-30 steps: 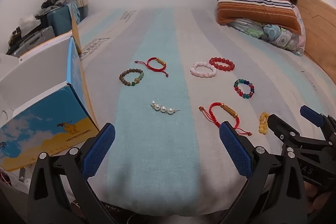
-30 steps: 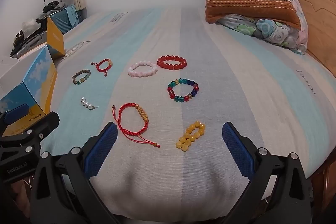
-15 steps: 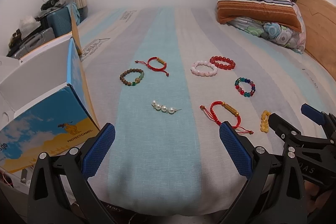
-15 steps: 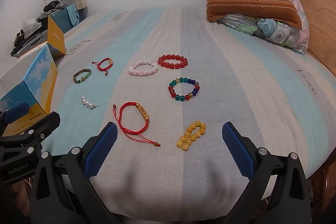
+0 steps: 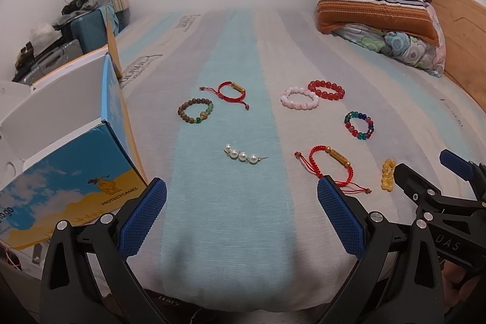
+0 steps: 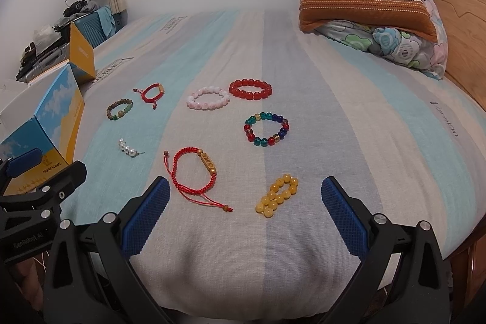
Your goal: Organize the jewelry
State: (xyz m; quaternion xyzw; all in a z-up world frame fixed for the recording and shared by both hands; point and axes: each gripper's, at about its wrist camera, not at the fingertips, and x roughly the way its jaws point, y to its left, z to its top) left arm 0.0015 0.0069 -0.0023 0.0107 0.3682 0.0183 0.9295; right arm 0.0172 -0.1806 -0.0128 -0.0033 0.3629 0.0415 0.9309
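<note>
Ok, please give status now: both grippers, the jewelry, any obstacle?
Left gripper open, empty. Right gripper open, empty. Yellow bead bracelet nearest, on the bed. Path unobstructed.

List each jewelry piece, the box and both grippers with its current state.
Left gripper: open, empty.
Right gripper: open, empty.
Yellow bead bracelet: squashed flat, double row.
Large red cord bracelet: loose, cords trailing.
Small red cord bracelet: lying flat.
Multicolour bracelet: round, flat.
Pink bracelet: touching the red bead bracelet.
Pearl piece: straight row.
Brown-green bracelet: round, flat.
Box: open.

The bed [image 6: 379,148] is wide open in front; only the box [image 5: 70,202] blocks the left side.
</note>
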